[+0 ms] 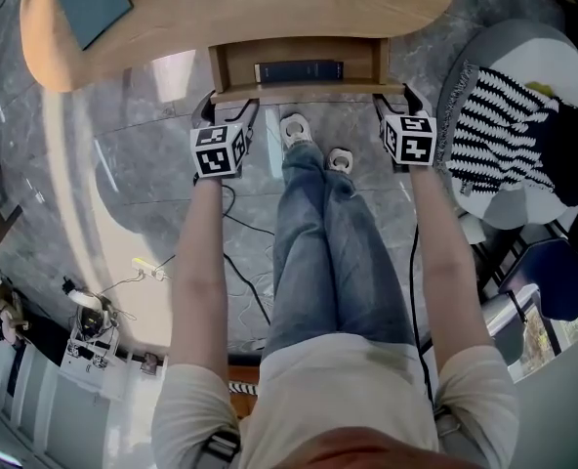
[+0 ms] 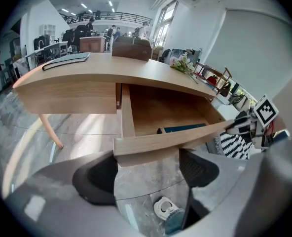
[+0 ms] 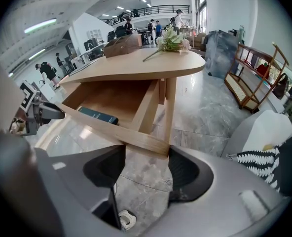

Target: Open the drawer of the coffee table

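Note:
The light wooden coffee table [image 1: 250, 3] has its drawer [image 1: 309, 93] pulled out toward me, with a dark blue book [image 1: 299, 70] lying inside. My left gripper [image 1: 232, 106] sits at the left end of the drawer front, and my right gripper [image 1: 396, 101] at the right end. In the left gripper view the drawer's front panel [image 2: 161, 142] lies just above the gripper [image 2: 148, 164], whose jaws stand wide apart with floor showing between them. The right gripper [image 3: 146, 167] is likewise open under the front panel's corner [image 3: 141, 142]. The book [image 3: 97, 115] shows in both gripper views.
A teal notebook [image 1: 92, 0] lies on the tabletop at the left. The person's legs and white shoes [image 1: 294, 130] are directly below the drawer. A grey chair with a striped cushion [image 1: 509, 135] stands close on the right. Cables [image 1: 245, 281] trail on the marble floor.

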Demonstrator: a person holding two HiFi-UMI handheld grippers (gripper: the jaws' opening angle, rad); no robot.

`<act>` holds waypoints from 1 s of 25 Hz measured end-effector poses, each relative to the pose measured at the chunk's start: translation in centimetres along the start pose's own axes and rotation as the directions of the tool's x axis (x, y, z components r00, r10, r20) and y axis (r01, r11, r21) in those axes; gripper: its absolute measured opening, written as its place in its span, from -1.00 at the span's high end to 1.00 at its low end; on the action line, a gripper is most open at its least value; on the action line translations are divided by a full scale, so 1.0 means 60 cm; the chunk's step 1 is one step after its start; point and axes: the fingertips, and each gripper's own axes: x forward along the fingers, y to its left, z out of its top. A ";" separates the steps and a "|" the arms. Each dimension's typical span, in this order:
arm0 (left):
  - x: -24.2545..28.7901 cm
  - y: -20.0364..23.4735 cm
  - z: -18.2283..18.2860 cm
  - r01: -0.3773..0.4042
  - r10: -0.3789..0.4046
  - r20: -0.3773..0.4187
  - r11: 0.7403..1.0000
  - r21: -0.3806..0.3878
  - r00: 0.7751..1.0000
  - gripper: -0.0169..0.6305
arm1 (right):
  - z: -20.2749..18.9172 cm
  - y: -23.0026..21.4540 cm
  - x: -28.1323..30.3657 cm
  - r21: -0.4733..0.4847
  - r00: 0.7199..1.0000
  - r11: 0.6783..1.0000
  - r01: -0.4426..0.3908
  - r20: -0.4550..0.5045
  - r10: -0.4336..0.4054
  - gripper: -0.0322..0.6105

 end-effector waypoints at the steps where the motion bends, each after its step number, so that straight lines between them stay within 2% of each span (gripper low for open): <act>1: -0.003 0.000 -0.005 -0.003 0.003 -0.002 1.000 0.000 1.000 -0.26 | -0.004 0.002 -0.001 0.000 1.000 1.000 0.000 -0.001 0.000 0.05; 25: -0.020 -0.015 -0.118 -0.021 0.022 -0.075 1.000 0.011 0.997 -0.26 | -0.135 0.035 -0.006 0.030 0.999 1.000 0.007 -0.045 -0.006 0.05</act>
